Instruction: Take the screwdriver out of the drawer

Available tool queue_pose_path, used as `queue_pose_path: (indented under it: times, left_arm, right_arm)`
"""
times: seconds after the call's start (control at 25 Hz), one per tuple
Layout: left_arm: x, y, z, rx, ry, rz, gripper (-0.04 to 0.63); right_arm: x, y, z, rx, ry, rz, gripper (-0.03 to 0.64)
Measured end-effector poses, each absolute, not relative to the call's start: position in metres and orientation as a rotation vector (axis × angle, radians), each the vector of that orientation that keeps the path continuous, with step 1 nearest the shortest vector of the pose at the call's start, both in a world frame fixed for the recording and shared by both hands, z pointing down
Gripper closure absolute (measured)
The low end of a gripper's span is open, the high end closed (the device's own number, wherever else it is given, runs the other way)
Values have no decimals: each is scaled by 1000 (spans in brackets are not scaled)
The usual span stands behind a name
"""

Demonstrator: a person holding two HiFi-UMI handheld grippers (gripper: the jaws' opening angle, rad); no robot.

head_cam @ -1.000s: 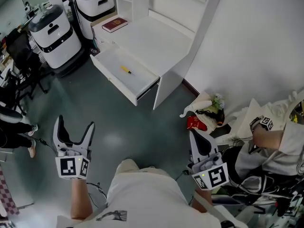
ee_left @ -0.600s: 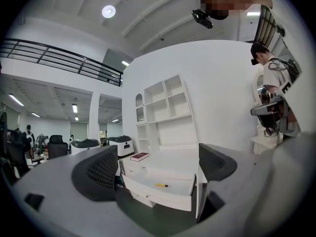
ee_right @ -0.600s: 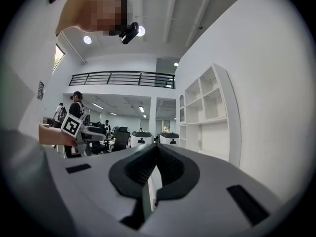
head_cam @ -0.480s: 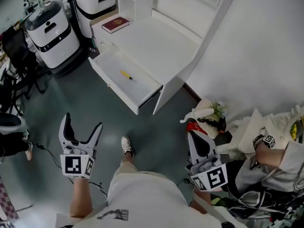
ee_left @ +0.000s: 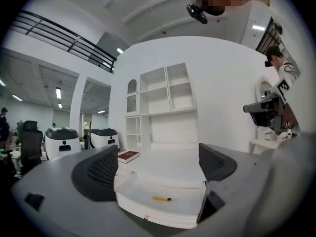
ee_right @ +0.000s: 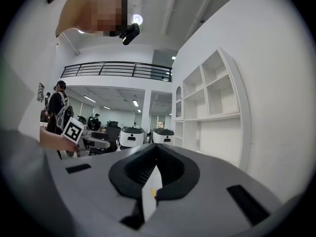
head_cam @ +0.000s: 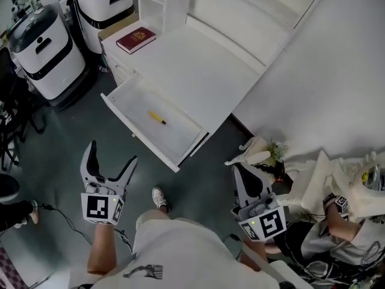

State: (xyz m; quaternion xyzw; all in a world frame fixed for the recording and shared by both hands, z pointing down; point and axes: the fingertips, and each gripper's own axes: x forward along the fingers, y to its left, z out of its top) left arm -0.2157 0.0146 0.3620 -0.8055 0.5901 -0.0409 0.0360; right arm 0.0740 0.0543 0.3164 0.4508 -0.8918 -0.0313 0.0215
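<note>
While the left gripper (head_cam: 112, 155) hangs at the near left with its jaws spread wide and nothing between them, the right gripper (head_cam: 239, 172) sits at the near right with its jaws drawn almost together, leaving only a thin slit and gripping nothing. Both are held over the grey floor (head_cam: 90, 125), well apart from the white desk (head_cam: 198, 59) that stands farther off.

From the desk's near-left side the drawer (head_cam: 180, 131) is pulled fully open. On its bare white bottom, about midway along, lies the yellow screwdriver (head_cam: 157, 118), flat and alone, touching neither wall.

Seen along the left gripper's (ee_left: 158, 167) open jaws, the drawer (ee_left: 148, 214) and the screwdriver (ee_left: 162, 198) fall in the gap between the two dark pads (ee_left: 101, 169), far beyond them. Along the right gripper (ee_right: 155, 174), only a sliver of white and a speck of yellow show through the slit.

A red book (head_cam: 136, 40) lies on the far-left corner of the desk top. Two white-and-black machines (head_cam: 39, 47) stand on the floor at the far left. A shoe (head_cam: 159, 197) of the person rests on the floor between the two grippers. A second person (head_cam: 343, 239) sits at the near right edge.
</note>
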Motion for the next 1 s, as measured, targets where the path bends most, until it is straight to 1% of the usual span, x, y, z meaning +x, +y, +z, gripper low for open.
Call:
queue_pose_path:
  times: [0.16,0.36,0.68,1.0]
  left_arm:
    - [-230,-30,371,-2535,1770,-128,103]
    - [-235,-69,380,-2594,1724,-128,103]
    - [-217,-118,397,-2666,1689,-204,103]
    - [-199,-153,406,-2597,1710,-348,104]
  right_arm:
    - [46,19,321,1404,-2738,-65,609]
    - [35,-8,324,1439,-2703,-53,609]
    - [46,-56,327,1461,-2679,6,609]
    - [63,-115,324,1387,-2824,25,609]
